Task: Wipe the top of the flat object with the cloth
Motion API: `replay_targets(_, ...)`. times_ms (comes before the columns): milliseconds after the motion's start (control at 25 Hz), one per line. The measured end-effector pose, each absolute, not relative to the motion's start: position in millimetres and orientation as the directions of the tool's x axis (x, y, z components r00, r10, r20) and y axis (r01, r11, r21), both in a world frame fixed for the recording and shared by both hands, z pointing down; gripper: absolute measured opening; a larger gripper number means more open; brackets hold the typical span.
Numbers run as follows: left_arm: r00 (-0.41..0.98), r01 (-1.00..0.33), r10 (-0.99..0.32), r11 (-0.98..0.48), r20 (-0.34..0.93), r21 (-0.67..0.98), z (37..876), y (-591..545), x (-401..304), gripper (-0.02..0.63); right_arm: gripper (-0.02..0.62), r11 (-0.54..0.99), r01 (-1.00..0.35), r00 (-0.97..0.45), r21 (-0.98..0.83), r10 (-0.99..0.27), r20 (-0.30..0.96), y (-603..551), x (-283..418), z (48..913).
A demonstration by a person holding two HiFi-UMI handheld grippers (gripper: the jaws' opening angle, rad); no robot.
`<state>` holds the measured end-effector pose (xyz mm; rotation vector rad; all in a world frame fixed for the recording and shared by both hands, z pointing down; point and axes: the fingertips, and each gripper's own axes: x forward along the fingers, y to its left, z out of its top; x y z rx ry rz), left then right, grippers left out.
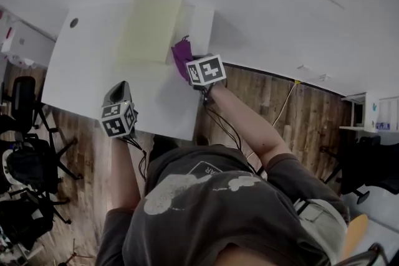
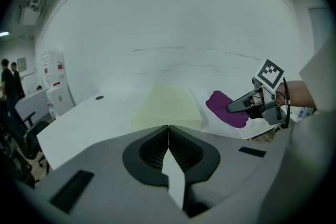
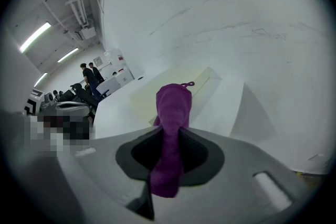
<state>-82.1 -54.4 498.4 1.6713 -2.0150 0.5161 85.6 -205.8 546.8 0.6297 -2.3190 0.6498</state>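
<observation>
A pale yellow flat board (image 1: pixel 151 28) lies on the white table (image 1: pixel 93 71), toward its far side; it also shows as a pale yellow board (image 2: pixel 167 106) and a pale yellow board (image 3: pixel 173 86) in the gripper views. My right gripper (image 1: pixel 187 65) is shut on a purple cloth (image 1: pixel 182 54), held just right of the board's near right corner. The purple cloth (image 3: pixel 172 128) runs out between the jaws and hangs forward. My left gripper (image 1: pixel 118 95) is shut with nothing in it, over the table's near part, short of the board. From there the purple cloth (image 2: pixel 227 109) is at the right.
A small round hole (image 1: pixel 74 22) sits near the table's far left corner. Black office chairs (image 1: pixel 25 152) stand on the wooden floor at the left. A cable (image 1: pixel 283 103) runs over the floor at the right. People stand far off in the room (image 3: pixel 90 75).
</observation>
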Motion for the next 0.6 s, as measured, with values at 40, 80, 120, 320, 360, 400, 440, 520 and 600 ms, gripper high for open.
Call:
replay_targets(40,-0.160,-0.979,-0.802,0.206,0.576,0.014,498.4,-45.5,-78.8,-0.003,0.074,0.772,-0.567,-0.687,-0.286,-0.252,0.682,-202.0,84.1,547.1)
replay_targets(80,-0.170,-0.975,-0.798,0.221,0.578,0.019,498.7,-37.0,-75.8,-0.003,0.074,0.780,-0.555,-0.692,-0.288,-0.241,0.681,-198.1,82.5,547.5)
replay_targets(120,-0.176,-0.972,-0.795,0.232,0.580,0.023,499.3,-29.1,-73.3,-0.003,0.074,0.786,-0.546,-0.696,-0.290,-0.232,0.680,-193.9,80.8,548.2)
replay_targets(320,-0.193,-0.963,-0.793,0.266,0.578,0.045,499.5,2.0,-77.1,-0.003,0.074,0.819,-0.499,-0.711,-0.282,-0.201,0.674,-167.6,62.8,544.6)
replay_targets(360,-0.195,-0.961,-0.796,0.273,0.573,0.052,498.9,7.1,-78.6,-0.003,0.074,0.827,-0.490,-0.714,-0.275,-0.200,0.671,-162.1,58.9,542.3)
replay_targets(400,-0.196,-0.959,-0.799,0.278,0.568,0.060,498.4,12.2,-79.2,-0.003,0.074,0.835,-0.482,-0.716,-0.267,-0.199,0.669,-156.7,55.3,540.1)
replay_targets(440,-0.196,-0.957,-0.804,0.281,0.562,0.069,498.3,17.9,-78.9,-0.003,0.074,0.842,-0.474,-0.719,-0.259,-0.200,0.666,-151.2,52.0,538.3)
replay_targets(520,-0.189,-0.956,-0.811,0.282,0.554,0.086,500.3,31.7,-77.6,-0.003,0.074,0.852,-0.463,-0.719,-0.242,-0.201,0.666,-140.7,46.2,536.6)
replay_targets(600,-0.180,-0.953,-0.813,0.283,0.554,0.105,504.0,49.3,-77.1,-0.003,0.074,0.855,-0.467,-0.707,-0.227,-0.207,0.676,-129.8,43.0,537.7)
